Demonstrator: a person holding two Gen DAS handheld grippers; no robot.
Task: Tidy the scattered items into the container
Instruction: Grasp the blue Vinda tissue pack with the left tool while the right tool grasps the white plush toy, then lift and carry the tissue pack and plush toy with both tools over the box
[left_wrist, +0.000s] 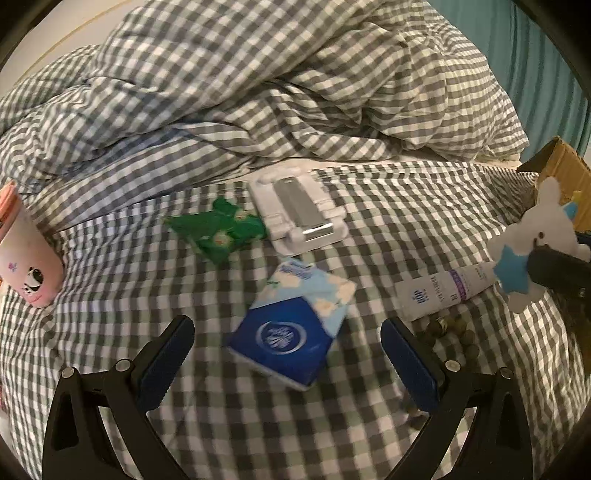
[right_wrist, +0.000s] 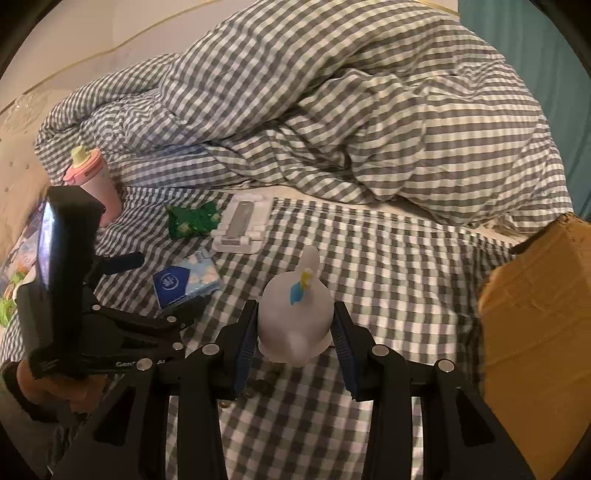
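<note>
Clamped between my right gripper (right_wrist: 293, 341) fingers is the white toy (right_wrist: 295, 314), up off the bed. Next I should carry it over the box (right_wrist: 535, 314) before letting go. My left gripper (left_wrist: 288, 354) is spread wide above the tissue pack (left_wrist: 291, 325).

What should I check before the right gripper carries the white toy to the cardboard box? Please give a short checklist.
1. Right gripper shut on the white plush toy: ok, both pads press its sides.
2. Toy lifted off the bed: ok, the left wrist view shows it in the air.
3. Cardboard box within view to the right: ok.
4. Room inside the box: cannot tell, its inside is hidden.
5. Left gripper open above the blue tissue pack: ok, not touching it.
</note>
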